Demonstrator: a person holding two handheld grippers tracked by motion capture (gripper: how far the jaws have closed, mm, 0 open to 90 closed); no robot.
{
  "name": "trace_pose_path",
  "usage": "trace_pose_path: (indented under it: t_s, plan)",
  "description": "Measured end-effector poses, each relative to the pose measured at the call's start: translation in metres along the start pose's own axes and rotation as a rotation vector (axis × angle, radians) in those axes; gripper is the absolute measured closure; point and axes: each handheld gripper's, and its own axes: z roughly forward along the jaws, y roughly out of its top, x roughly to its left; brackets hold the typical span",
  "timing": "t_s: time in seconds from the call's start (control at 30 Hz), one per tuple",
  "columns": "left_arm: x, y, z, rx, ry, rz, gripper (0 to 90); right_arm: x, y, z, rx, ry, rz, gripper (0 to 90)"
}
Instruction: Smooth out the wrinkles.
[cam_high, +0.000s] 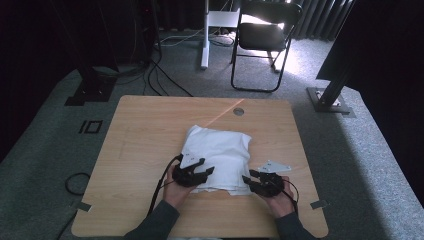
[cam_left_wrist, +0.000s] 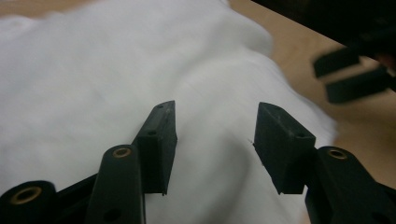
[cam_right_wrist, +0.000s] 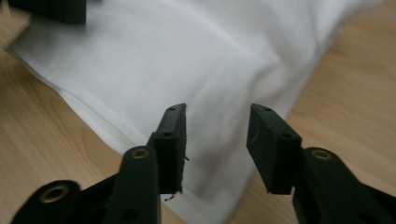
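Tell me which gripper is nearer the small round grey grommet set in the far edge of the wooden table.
Left. The left gripper sits over the folded white cloth, below the grommet. The right gripper is at the cloth's near right corner, farther off.

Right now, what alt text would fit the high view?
A person's left gripper and right gripper, both with jaws apart, sit at the near edge of a folded white cloth on a wooden table. A black folding chair stands beyond on grey carpet.
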Motion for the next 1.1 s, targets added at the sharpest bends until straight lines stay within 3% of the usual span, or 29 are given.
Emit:
trace_pose_path:
  t_s: [0.13, 0.2, 0.27, 0.33, 0.43, 0.53, 0.6, 0.67, 0.7, 0.77, 0.87, 1.0, 1.1]
  plan:
    - [-0.009, -0.02, 0.001, 0.041, -0.028, 0.011, 49.2, 0.007, 0.001, 0.016, 0.015, 0.018, -0.025, 51.8]
    - [-0.011, -0.026, 0.002, 0.055, -0.039, 0.0, 49.2, 0.007, 0.0, 0.027, 0.036, 0.022, -0.015, 52.2]
    - [-0.012, -0.029, 0.006, 0.069, -0.04, 0.004, 49.2, 0.009, 0.0, 0.037, 0.065, 0.023, -0.029, 54.0]
    - [-0.012, -0.028, 0.009, 0.074, -0.039, 0.001, 49.2, 0.007, -0.002, 0.05, 0.121, -0.007, -0.043, 57.1]
    - [-0.01, -0.026, 0.014, 0.071, -0.026, 0.006, 49.4, 0.0, -0.001, 0.06, 0.122, -0.003, -0.007, 57.8]
    - [-0.004, -0.02, 0.022, 0.069, -0.008, 0.004, 50.1, -0.005, 0.009, 0.068, 0.133, -0.059, -0.015, 58.2]
    - [0.001, -0.015, 0.027, 0.072, 0.025, 0.008, 50.1, -0.007, 0.015, 0.075, 0.133, -0.084, -0.016, 58.4]
    - [0.004, -0.014, 0.028, 0.074, 0.036, 0.013, 50.1, -0.01, 0.019, 0.081, 0.13, -0.087, -0.009, 58.3]
    - [0.015, -0.008, 0.032, 0.078, 0.06, 0.005, 50.1, -0.011, 0.022, 0.084, 0.13, -0.088, 0.001, 58.1]
    - [0.025, -0.005, 0.035, 0.074, 0.077, -0.013, 50.1, -0.02, 0.032, 0.099, 0.115, -0.083, 0.043, 56.0]
    - [0.038, 0.001, 0.04, 0.069, 0.105, -0.026, 49.1, -0.026, 0.038, 0.11, 0.099, -0.076, 0.053, 53.3]
    - [0.044, 0.006, 0.043, 0.061, 0.12, -0.017, 48.6, -0.032, 0.045, 0.119, 0.09, -0.086, 0.069, 49.6]
    - [0.046, 0.01, 0.035, 0.034, 0.146, -0.014, 47.2, -0.035, 0.051, 0.119, 0.077, -0.098, 0.062, 44.0]
